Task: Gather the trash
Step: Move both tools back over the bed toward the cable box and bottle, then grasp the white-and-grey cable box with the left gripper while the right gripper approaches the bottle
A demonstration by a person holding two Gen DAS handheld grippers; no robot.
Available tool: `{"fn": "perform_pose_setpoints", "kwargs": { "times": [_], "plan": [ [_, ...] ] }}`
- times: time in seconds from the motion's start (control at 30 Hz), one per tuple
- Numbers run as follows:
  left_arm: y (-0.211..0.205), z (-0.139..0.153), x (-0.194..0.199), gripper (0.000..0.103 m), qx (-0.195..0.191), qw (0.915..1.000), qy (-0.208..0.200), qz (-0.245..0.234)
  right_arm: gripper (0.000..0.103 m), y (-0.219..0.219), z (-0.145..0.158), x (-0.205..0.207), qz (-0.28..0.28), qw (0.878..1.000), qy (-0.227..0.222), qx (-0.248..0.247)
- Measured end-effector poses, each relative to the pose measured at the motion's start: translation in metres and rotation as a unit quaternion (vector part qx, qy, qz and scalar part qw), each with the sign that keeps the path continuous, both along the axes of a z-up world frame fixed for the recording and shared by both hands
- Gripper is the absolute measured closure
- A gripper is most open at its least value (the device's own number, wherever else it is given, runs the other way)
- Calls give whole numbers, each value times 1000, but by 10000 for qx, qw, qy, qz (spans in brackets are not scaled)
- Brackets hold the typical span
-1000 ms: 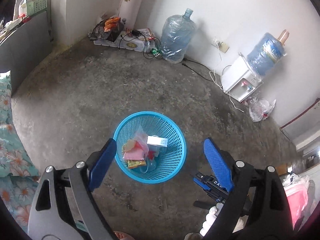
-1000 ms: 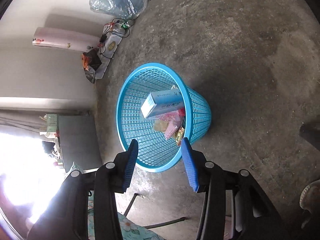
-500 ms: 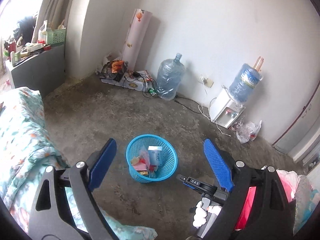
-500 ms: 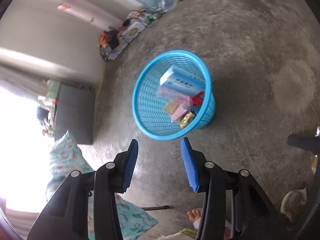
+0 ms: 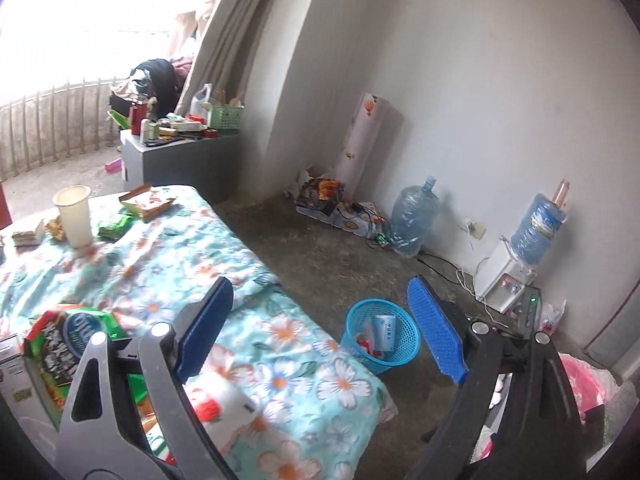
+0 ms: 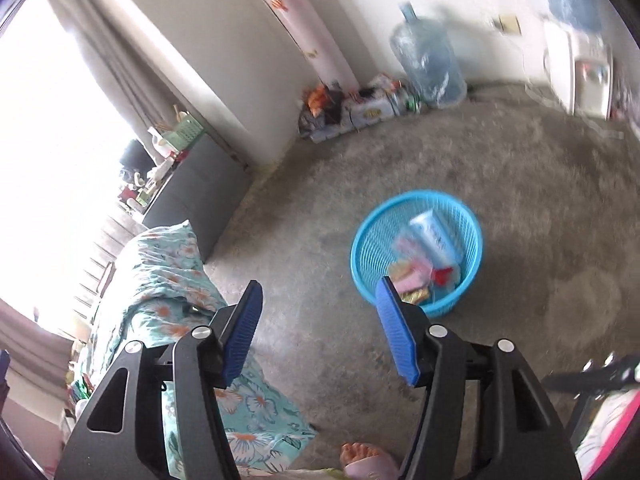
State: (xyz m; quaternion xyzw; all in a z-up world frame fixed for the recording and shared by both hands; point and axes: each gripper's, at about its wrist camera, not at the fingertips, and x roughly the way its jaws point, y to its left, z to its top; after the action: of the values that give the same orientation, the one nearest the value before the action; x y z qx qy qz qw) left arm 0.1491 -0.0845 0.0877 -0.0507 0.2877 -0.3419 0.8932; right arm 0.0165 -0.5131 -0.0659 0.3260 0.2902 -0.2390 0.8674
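Note:
A blue mesh trash basket (image 5: 404, 340) stands on the concrete floor and holds a white-blue box (image 5: 385, 327) and several wrappers; it also shows in the right wrist view (image 6: 368, 240). My left gripper (image 5: 320, 324) is open and empty, raised above the flowered table edge. Near it lie a green snack bag (image 5: 68, 340) and a white-red packet (image 5: 224, 404). Farther back stand a white cup (image 5: 74, 216), green wrappers (image 5: 114, 227) and an open box (image 5: 146, 200). My right gripper (image 6: 318, 330) is open and empty, above the floor short of the basket.
The flowered cloth (image 5: 168, 256) covers the table on the left. A water jug (image 5: 412, 220), a dispenser (image 5: 508, 276), cables and a rolled mat (image 5: 362, 140) line the wall. A grey cabinet (image 5: 176, 160) stands behind. Pink bags (image 5: 580, 384) lie at right. A foot (image 6: 366, 460) shows below.
Both grippers have pulled up and back from the basket, which now looks smaller and farther. The left view swung left onto the flowered table with its trash. Both stay open.

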Motion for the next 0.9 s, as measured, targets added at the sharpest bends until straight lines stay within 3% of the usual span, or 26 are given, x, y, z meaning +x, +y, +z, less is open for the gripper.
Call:
{"fn": "perform_pose_setpoints", "kwargs": {
  "times": [0.13, 0.27, 0.4, 0.57, 0.9],
  "plan": [
    [62, 4, -14, 17, 8, 9988, -205, 445, 15, 21, 39, -9, 17, 9974, -240, -676],
    [115, 0, -27, 16, 234, 9931, -302, 1105, 10, 50, 63, -6, 431, 9942, -494, -851],
    [162, -7, -40, 16, 266, 9849, -220, 1699, 10, 79, 73, 9, 1293, 9885, -704, -345],
    [207, -23, -53, 16, 151, 9753, -8, 2203, 10, 136, 63, 42, 2445, 9683, -433, 274],
    [245, -58, -62, 16, 191, 9684, 463, 2441, 10, 245, 43, 71, 3665, 9245, 17, 1051]
  ]
}}
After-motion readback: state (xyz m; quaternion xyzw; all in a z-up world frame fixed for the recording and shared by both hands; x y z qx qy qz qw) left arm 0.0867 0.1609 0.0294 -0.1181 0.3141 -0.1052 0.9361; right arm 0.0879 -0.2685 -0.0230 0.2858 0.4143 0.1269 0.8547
